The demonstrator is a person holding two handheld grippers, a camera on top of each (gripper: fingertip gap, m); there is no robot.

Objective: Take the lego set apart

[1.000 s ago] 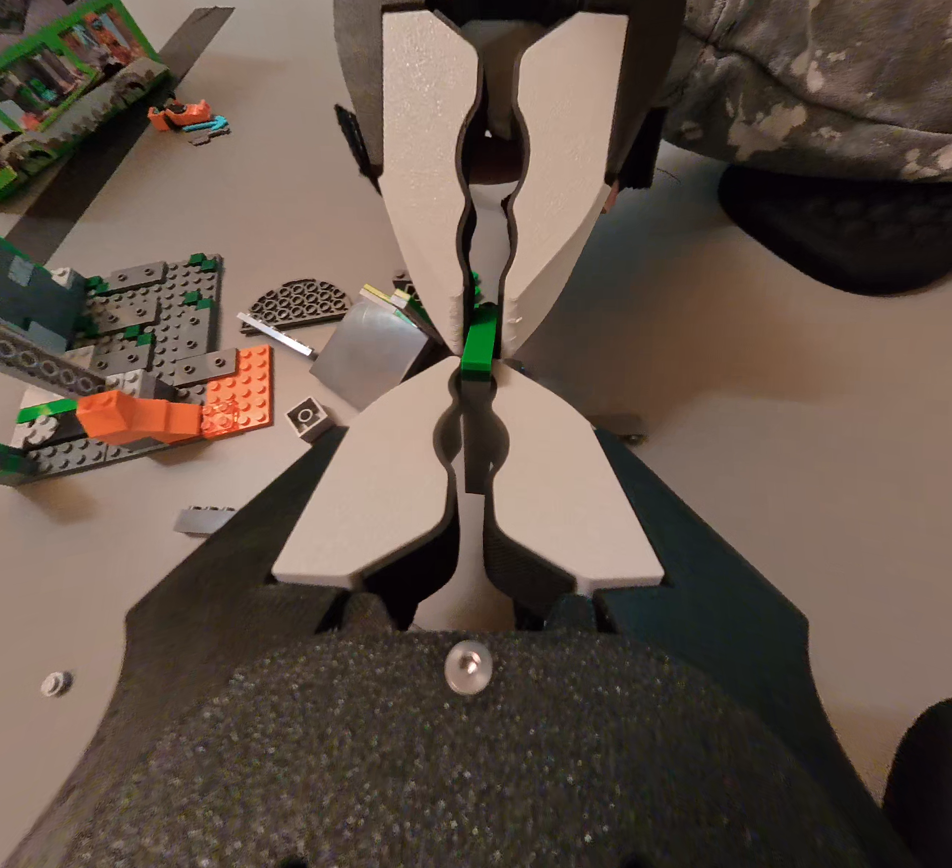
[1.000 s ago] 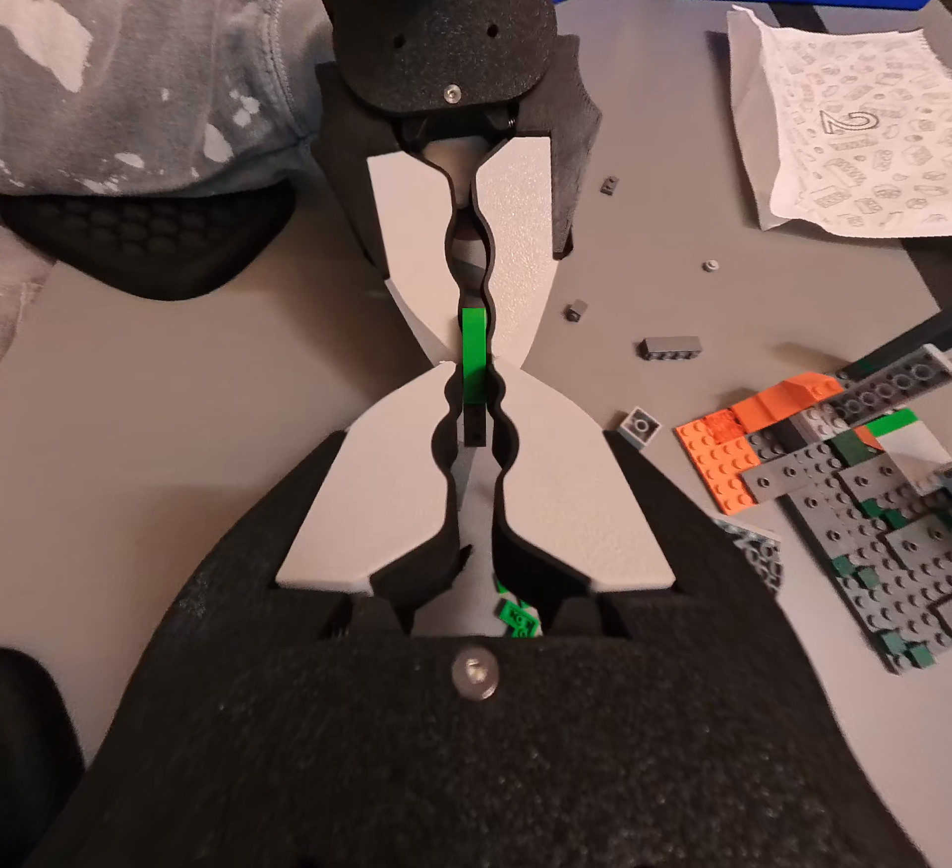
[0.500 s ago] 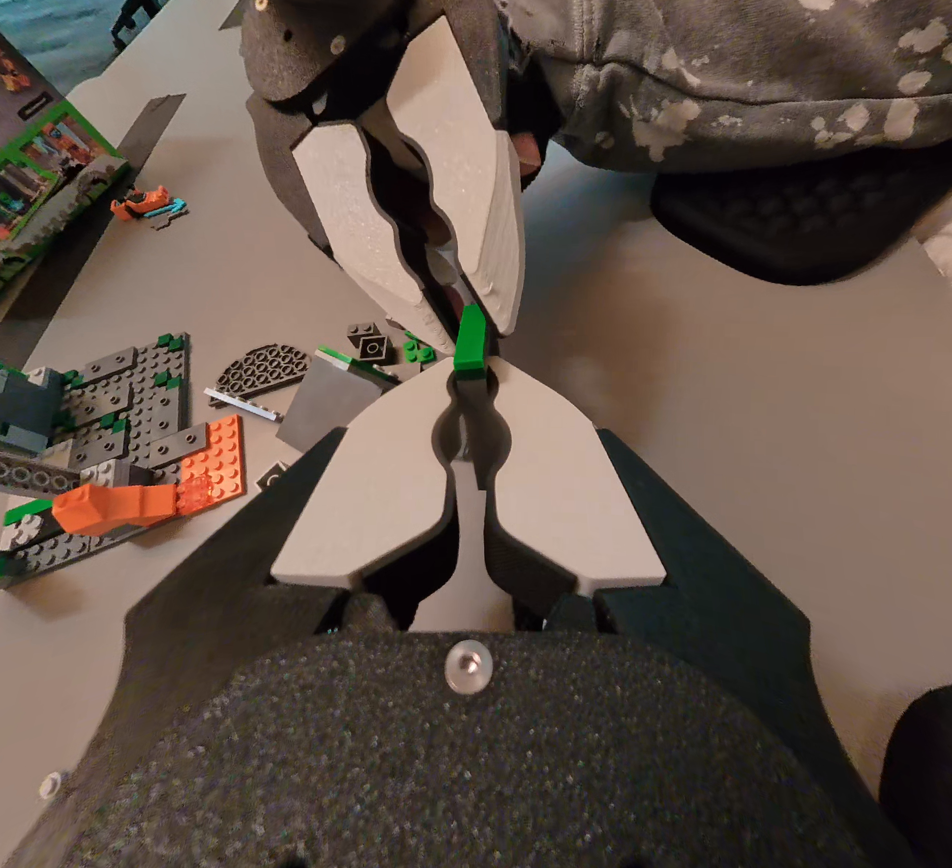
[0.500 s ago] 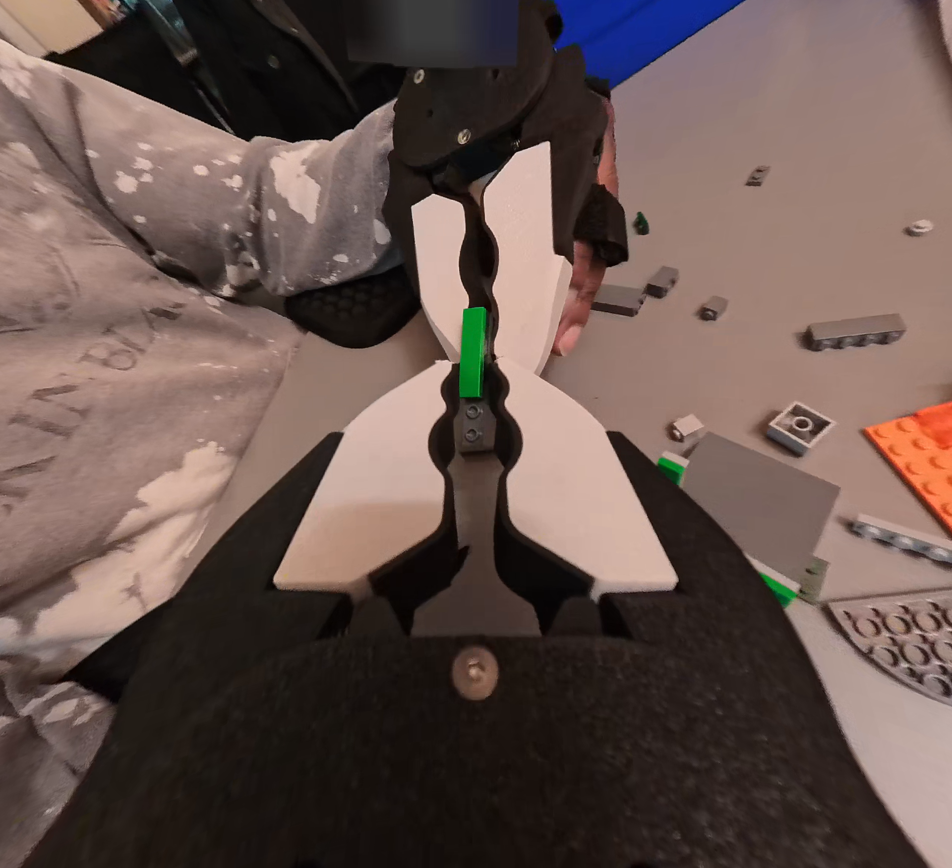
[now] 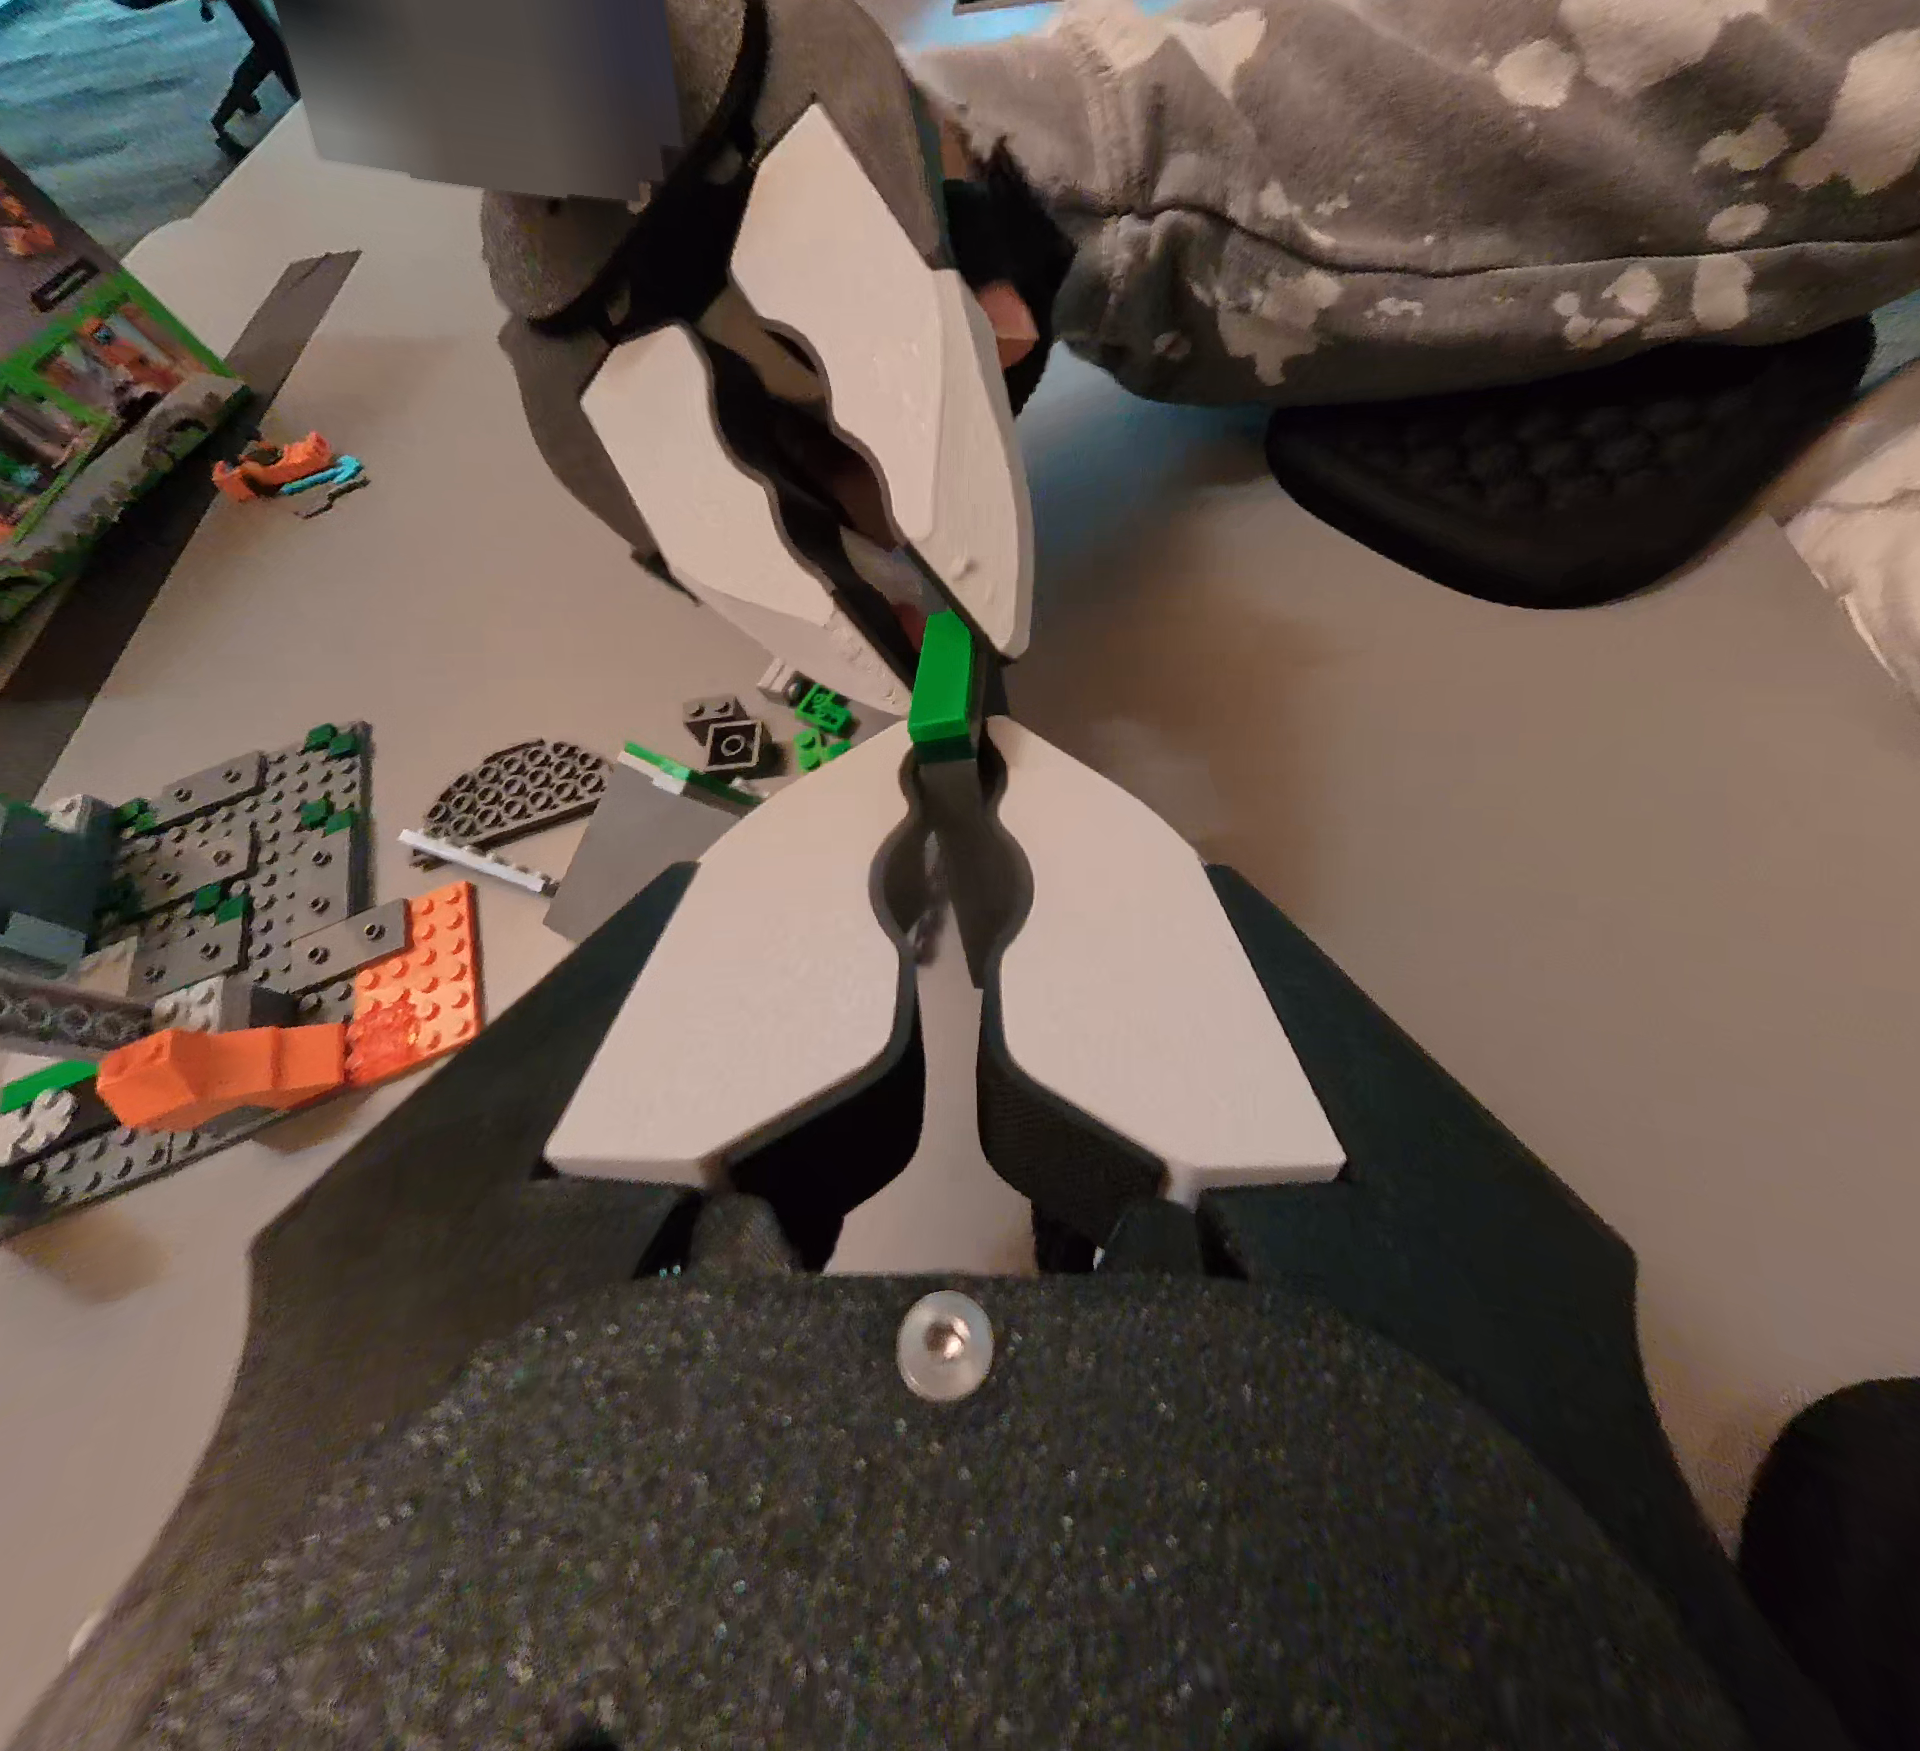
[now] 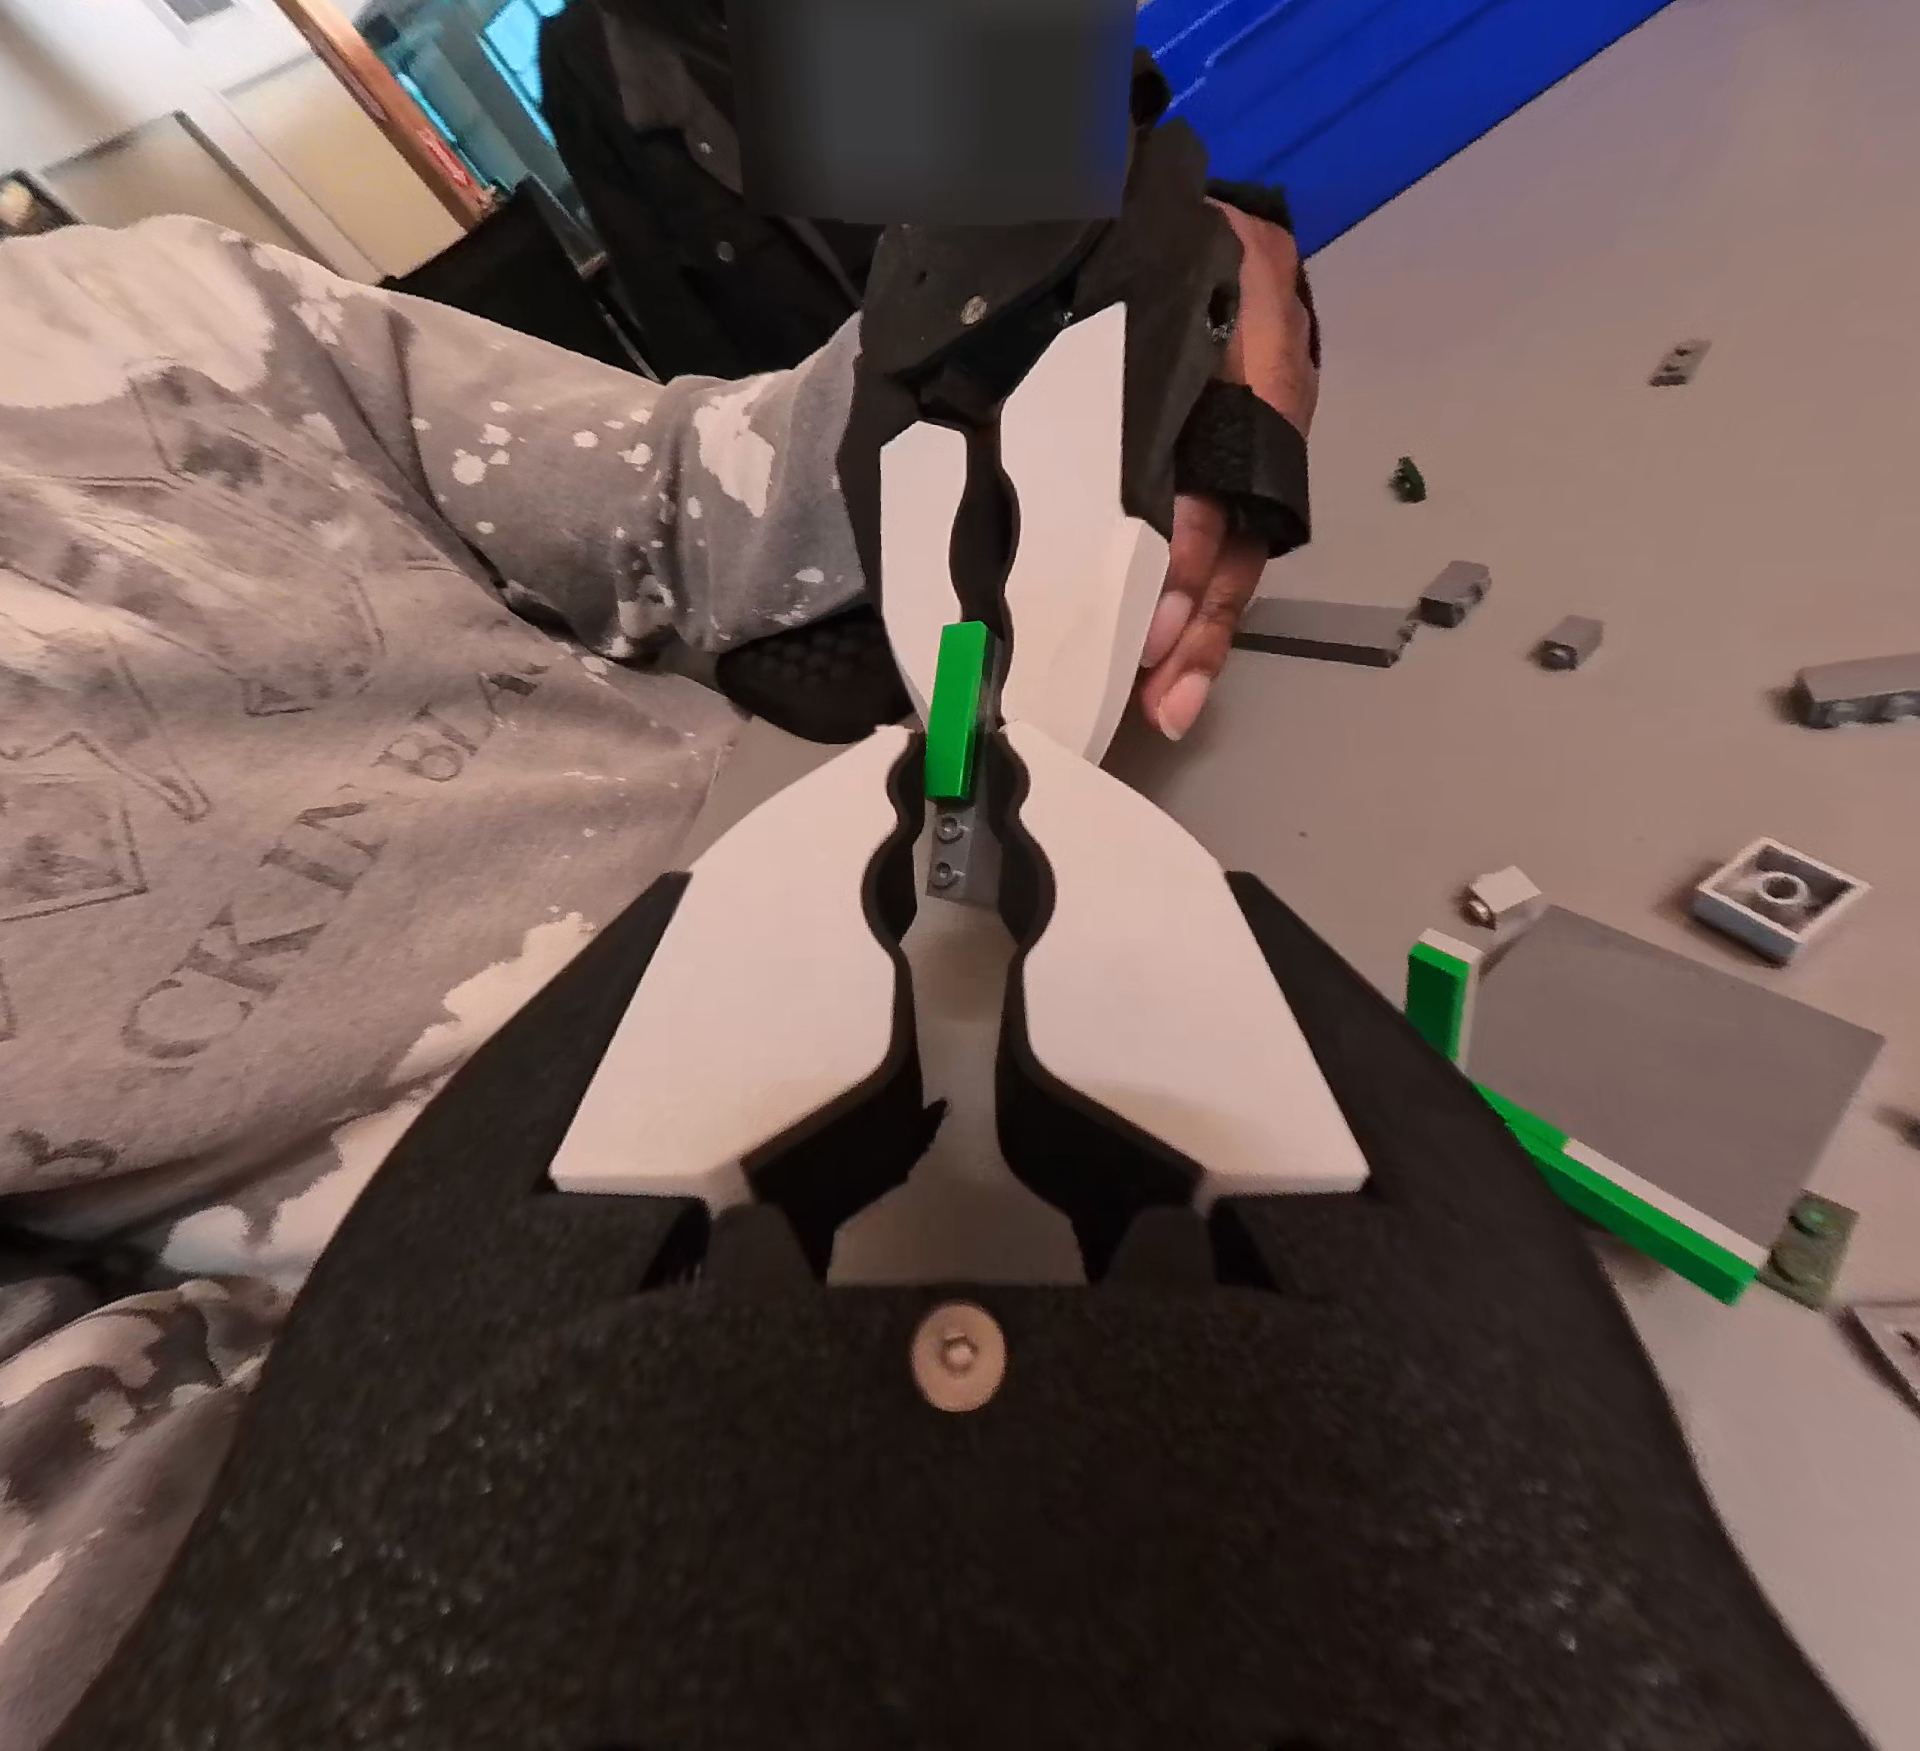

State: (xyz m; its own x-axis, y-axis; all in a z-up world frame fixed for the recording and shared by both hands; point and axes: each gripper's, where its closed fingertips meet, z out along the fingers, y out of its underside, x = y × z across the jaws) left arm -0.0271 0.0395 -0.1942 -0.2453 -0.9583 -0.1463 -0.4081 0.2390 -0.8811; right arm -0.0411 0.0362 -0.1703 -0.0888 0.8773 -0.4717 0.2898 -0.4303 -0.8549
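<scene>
On the far left of the left wrist view, a part-built lego base (image 5: pixel 239 922) of grey and orange plates lies flat on the grey table (image 5: pixel 1455 870), with loose pieces beside it. At centre, the 2 grippers meet tip to tip above the table. The left gripper (image 5: pixel 951 751) has its white fingers (image 5: pixel 790 974) pressed close, pinching a narrow dark grey plate (image 6: pixel 961 860). A thin green tile (image 5: pixel 943 688) sits along that plate, its long axis running from one gripper toward the other, tilted slightly. The right gripper (image 6: pixel 961 745) is likewise nearly closed on the same stack from the opposite end. The green tile spans the gap between both sets of fingertips. To the right lies a speckled grey sleeve (image 5: pixel 1455 163).
</scene>
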